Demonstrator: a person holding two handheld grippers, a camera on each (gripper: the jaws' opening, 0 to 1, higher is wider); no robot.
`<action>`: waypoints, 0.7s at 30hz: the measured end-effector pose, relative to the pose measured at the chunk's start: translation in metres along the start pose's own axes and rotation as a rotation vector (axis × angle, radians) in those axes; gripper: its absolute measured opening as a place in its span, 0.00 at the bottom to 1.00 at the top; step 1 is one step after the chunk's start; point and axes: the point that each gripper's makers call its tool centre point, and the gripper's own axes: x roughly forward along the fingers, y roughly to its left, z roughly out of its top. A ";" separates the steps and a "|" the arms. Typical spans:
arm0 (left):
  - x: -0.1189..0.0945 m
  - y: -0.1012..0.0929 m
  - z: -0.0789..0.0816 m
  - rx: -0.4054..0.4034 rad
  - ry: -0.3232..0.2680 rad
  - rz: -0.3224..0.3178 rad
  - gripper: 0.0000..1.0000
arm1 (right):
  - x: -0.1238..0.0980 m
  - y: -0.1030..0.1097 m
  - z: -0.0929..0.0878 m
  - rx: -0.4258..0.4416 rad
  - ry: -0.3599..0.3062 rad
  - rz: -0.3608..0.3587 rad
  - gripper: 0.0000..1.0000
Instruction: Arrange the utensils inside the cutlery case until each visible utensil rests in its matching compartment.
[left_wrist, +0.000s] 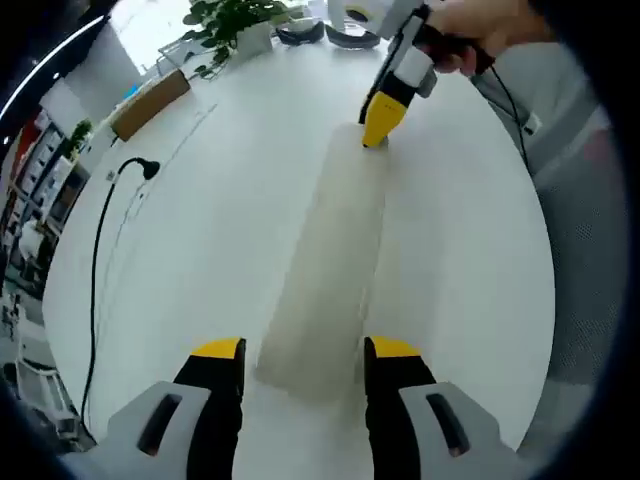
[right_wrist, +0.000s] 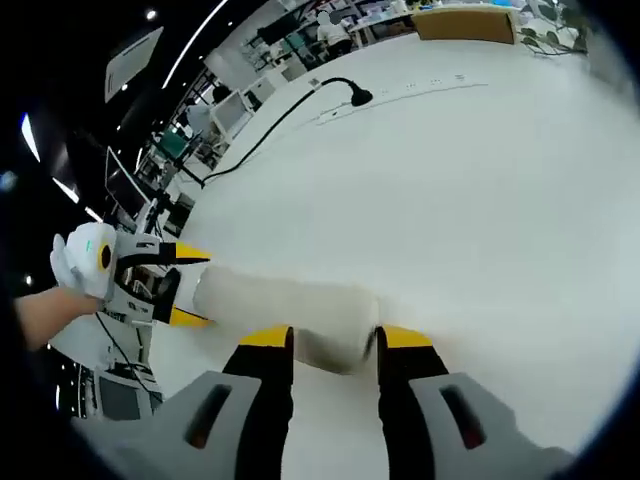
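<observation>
**Currently on the worktop — one long case, a gripper at each end**

Item 1 — cutlery case (left_wrist: 325, 270): a long, pale, translucent case is lying flat on the white worktop (left_wrist: 200, 260), closed as far as can be told; its contents are not showing through, and no utensil is lying in sight.

Item 2 — left gripper (left_wrist: 303, 352): its yellow-tipped jaws are standing apart, one on each side of the case's near end. Whether they are pressing the sides cannot be told. In the right gripper view the same tool (right_wrist: 185, 285) is sitting at the case's (right_wrist: 285, 310) far end, with a hand (right_wrist: 45, 310) behind it.

Item 3 — right gripper (right_wrist: 333, 338): its jaws are flanking the opposite end of the case, close against its sides; firm contact cannot be confirmed. In the left gripper view its yellow tip (left_wrist: 380, 120) is touching the far end, a hand (left_wrist: 490, 35) holding the handle.

Item 4 — surroundings: a black cable (left_wrist: 100, 260) is trailing across the worktop well apart from the case; a cardboard box (left_wrist: 150, 103) and a potted plant (left_wrist: 235, 25) are standing at the far edge.
</observation>
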 end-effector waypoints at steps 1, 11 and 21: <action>-0.004 0.007 -0.002 -0.052 -0.023 0.015 0.53 | 0.000 -0.002 -0.002 -0.002 0.007 -0.008 0.29; -0.009 0.025 -0.025 -0.808 -0.153 -0.029 0.59 | -0.002 -0.001 -0.004 0.044 0.016 0.007 0.30; -0.012 -0.006 -0.034 -1.170 -0.162 -0.169 0.56 | -0.001 0.000 -0.002 0.078 0.029 0.028 0.28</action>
